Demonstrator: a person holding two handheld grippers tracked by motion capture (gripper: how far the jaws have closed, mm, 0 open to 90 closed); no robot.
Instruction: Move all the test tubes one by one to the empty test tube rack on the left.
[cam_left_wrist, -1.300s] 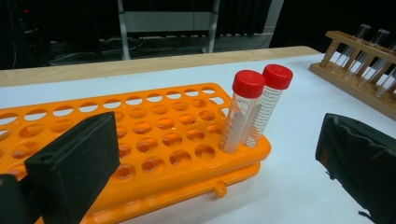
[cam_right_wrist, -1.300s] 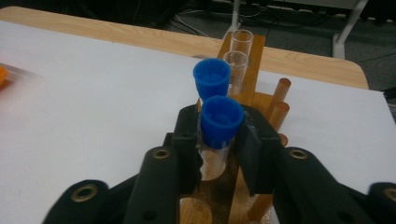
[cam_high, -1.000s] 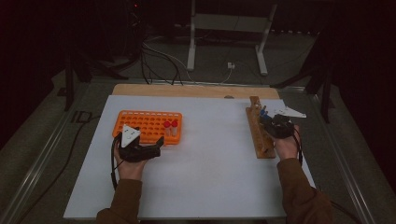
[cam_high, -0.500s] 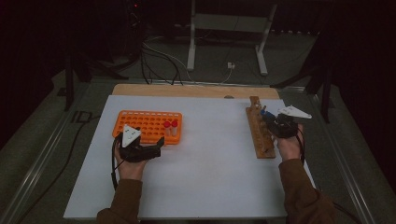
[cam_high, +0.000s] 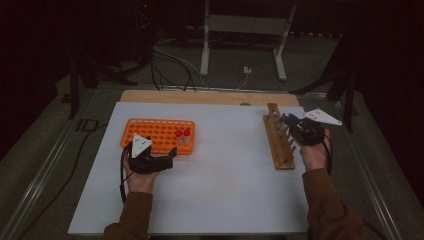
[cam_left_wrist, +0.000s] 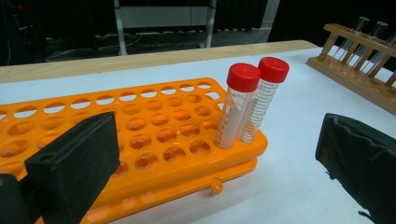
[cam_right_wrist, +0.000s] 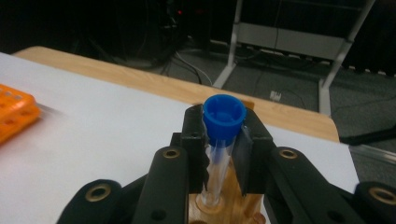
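Observation:
My right gripper (cam_right_wrist: 224, 140) is shut on a clear tube with a blue cap (cam_right_wrist: 224, 114), gripped just under the cap. The tube's lower end reaches down to a hole of the wooden rack (cam_right_wrist: 229, 205). In the high view this gripper (cam_high: 292, 124) hangs over the far part of the wooden rack (cam_high: 279, 145) at the right. My left gripper (cam_high: 167, 155) stands open at the front edge of the orange rack (cam_high: 155, 131). In the left gripper view its pads (cam_left_wrist: 74, 163) flank the orange rack's corner (cam_left_wrist: 140, 130), where two red-capped tubes (cam_left_wrist: 243, 107) stand upright.
A white sheet (cam_high: 225, 190) covers the table, with a wooden strip (cam_high: 200, 96) along its far edge. Clear tubes lean in the wooden rack (cam_left_wrist: 359, 70). Beyond the table are cables and a metal stand (cam_high: 240, 45) on the floor.
My right gripper has risen a little over the wooden rack, carrying the blue-capped tube up with it. The left gripper has stayed where it was.

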